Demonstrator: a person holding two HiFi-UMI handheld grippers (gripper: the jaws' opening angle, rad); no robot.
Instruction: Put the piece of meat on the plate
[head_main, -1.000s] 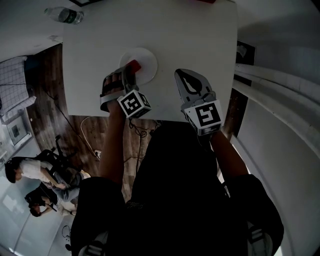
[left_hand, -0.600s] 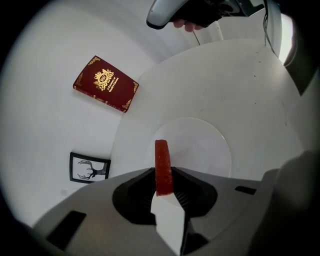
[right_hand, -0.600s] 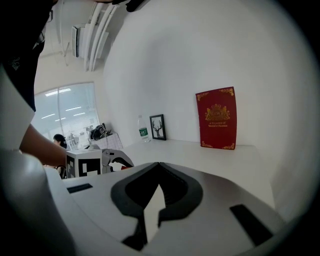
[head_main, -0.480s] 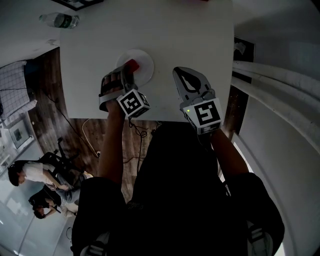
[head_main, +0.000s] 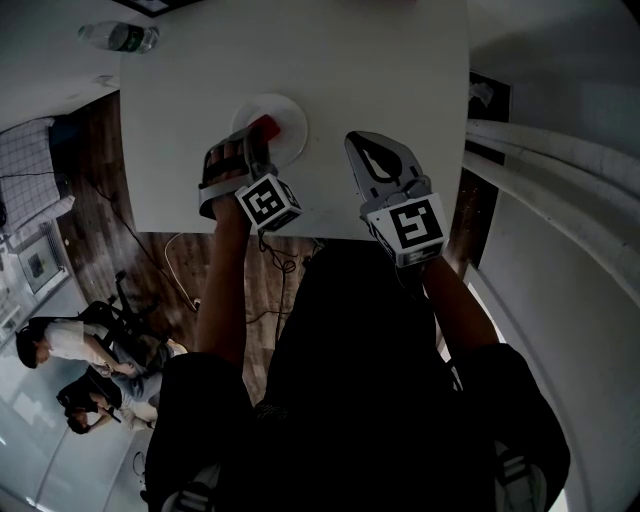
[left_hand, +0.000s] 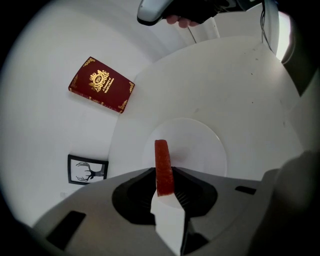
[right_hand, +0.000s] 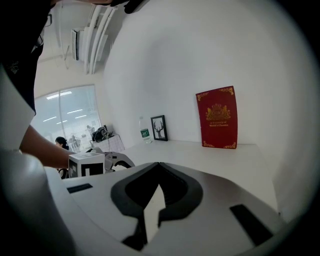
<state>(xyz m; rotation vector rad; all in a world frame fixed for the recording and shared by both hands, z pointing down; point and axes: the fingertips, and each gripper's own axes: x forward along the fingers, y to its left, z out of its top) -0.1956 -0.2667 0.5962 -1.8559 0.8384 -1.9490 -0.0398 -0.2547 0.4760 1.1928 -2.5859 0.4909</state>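
Observation:
A red strip of meat (left_hand: 162, 160) stands on edge between the jaws of my left gripper (left_hand: 165, 176), which is shut on it. The meat hangs just above the round white plate (left_hand: 200, 145). In the head view the left gripper (head_main: 255, 140) reaches over the near rim of the plate (head_main: 288, 115), with the meat (head_main: 266, 125) showing red at its tip. My right gripper (head_main: 366, 150) hovers over the white table (head_main: 380, 70) to the right of the plate. Its jaws (right_hand: 159, 167) meet at the tips with nothing between them.
A dark red book (left_hand: 102, 84) and a small framed deer picture (left_hand: 87, 170) stand against the wall at the table's far side. A water bottle (head_main: 120, 37) is at the far left corner. The table's near edge runs just under both grippers. People sit off at the lower left (head_main: 60, 350).

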